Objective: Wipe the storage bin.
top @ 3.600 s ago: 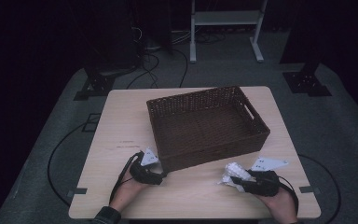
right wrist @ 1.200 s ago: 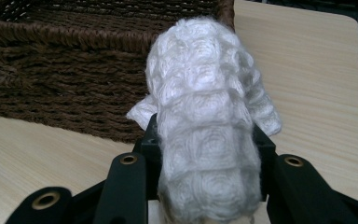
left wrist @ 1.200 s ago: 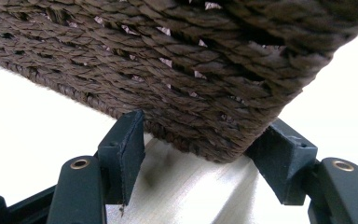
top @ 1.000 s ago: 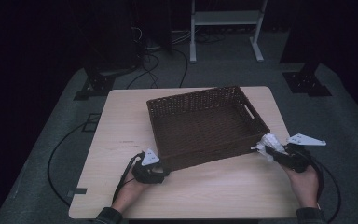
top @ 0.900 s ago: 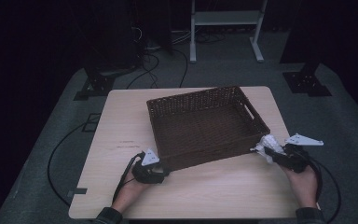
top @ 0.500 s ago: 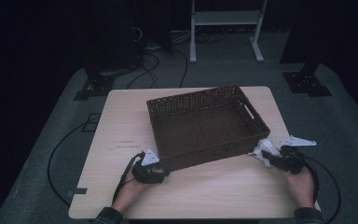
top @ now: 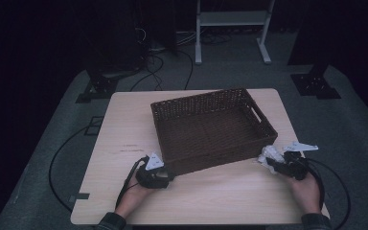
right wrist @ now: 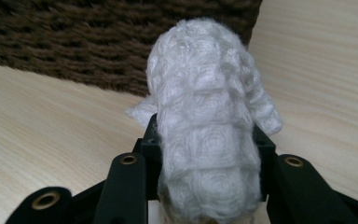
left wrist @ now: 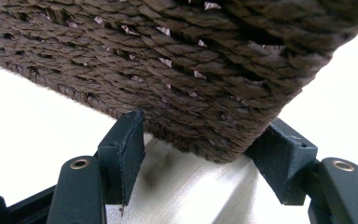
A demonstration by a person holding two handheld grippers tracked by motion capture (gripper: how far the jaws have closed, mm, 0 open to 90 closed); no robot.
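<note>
A dark brown woven basket (top: pixel 211 98) stands in the middle of the light wooden table (top: pixel 124 124). My left gripper (top: pixel 166 173) is at the basket's near left corner. In the left gripper view that corner (left wrist: pixel 205 79) sits between the two jaws of the left gripper (left wrist: pixel 203 128), both touching the weave. My right gripper (top: pixel 277 164) lies low by the basket's near right corner, shut on a white knitted cloth (top: pixel 270 155). In the right gripper view the cloth (right wrist: pixel 205 93) bulges up out of the right gripper (right wrist: pixel 207 140), with the basket wall (right wrist: pixel 74 42) just behind it.
Bare table top (top: pixel 220 196) runs along the near edge between my two hands. Cables (top: pixel 57 163) trail over the dark floor on both sides of the table. A white metal stand (top: pixel 230 19) is on the floor beyond the table.
Since the earliest frame the right gripper has carried the cloth from the near edge out to the basket's near right corner. In the last second it sank slightly. The left gripper has stayed put.
</note>
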